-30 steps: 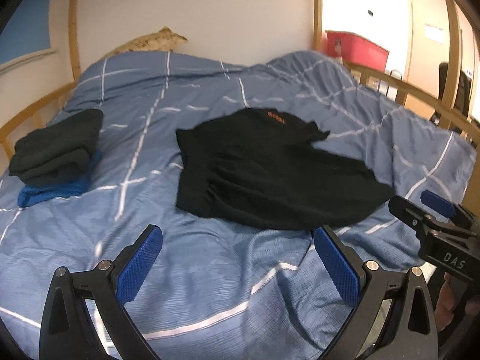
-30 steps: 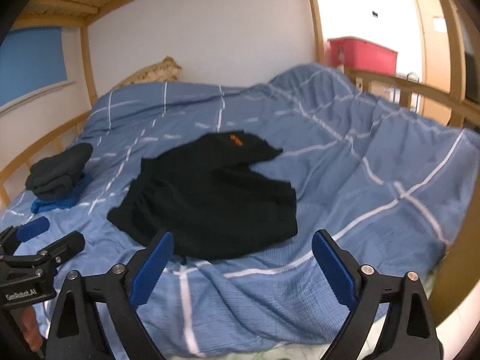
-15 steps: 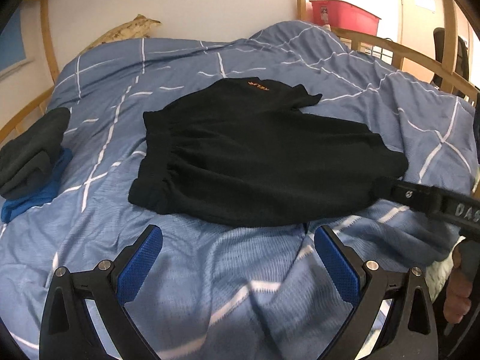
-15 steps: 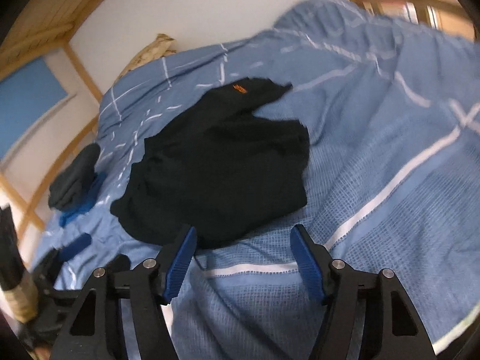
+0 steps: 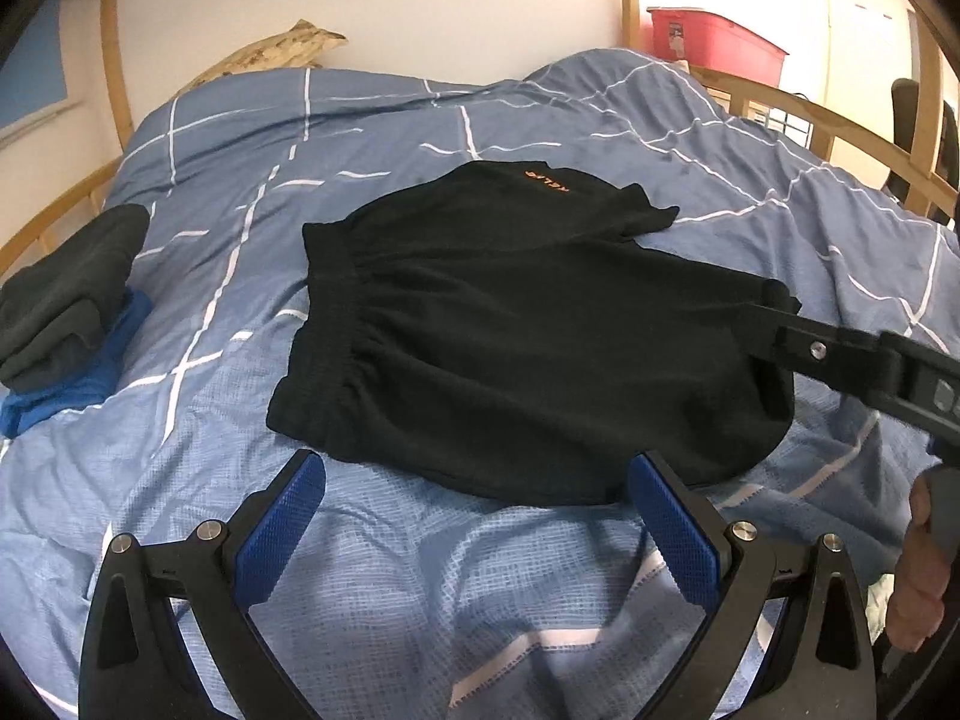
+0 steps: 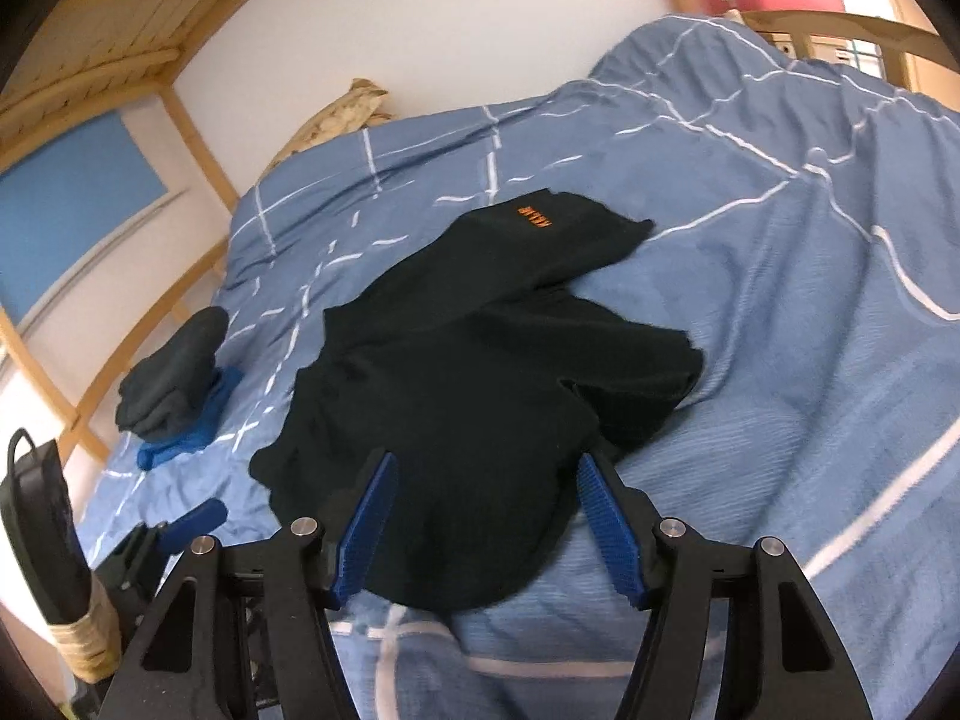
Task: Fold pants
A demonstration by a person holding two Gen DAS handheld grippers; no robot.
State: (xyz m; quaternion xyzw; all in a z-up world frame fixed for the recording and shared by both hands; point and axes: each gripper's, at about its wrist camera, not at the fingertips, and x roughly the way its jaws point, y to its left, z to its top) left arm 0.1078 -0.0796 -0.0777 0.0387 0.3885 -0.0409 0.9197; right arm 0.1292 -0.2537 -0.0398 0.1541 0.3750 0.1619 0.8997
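Observation:
Black pants [image 5: 510,330] with a small orange logo lie flat on the blue checked duvet [image 5: 420,588], elastic waistband to the left. My left gripper [image 5: 477,468] is open above the duvet, just short of the pants' near edge, nothing between its pads. My right gripper [image 6: 487,462] is open, its jaws narrower than before and straddling the near end of the pants [image 6: 468,372] without pressing on it. In the left wrist view one of its black fingers [image 5: 804,345] reaches over the pants' right end. The left gripper's blue tip [image 6: 204,513] shows at the lower left.
A folded pile of dark clothes [image 5: 60,300] on a blue garment lies at the duvet's left side. A pillow [image 5: 282,54] rests against the back wall. A wooden bed rail [image 5: 810,114] and red bin [image 5: 714,42] stand at right. A dark bag [image 6: 36,540] stands beside the bed.
Both grippers have come closer to the pants and lower. The right gripper's jaws have narrowed, and it has tilted and moved over the pants' near end.

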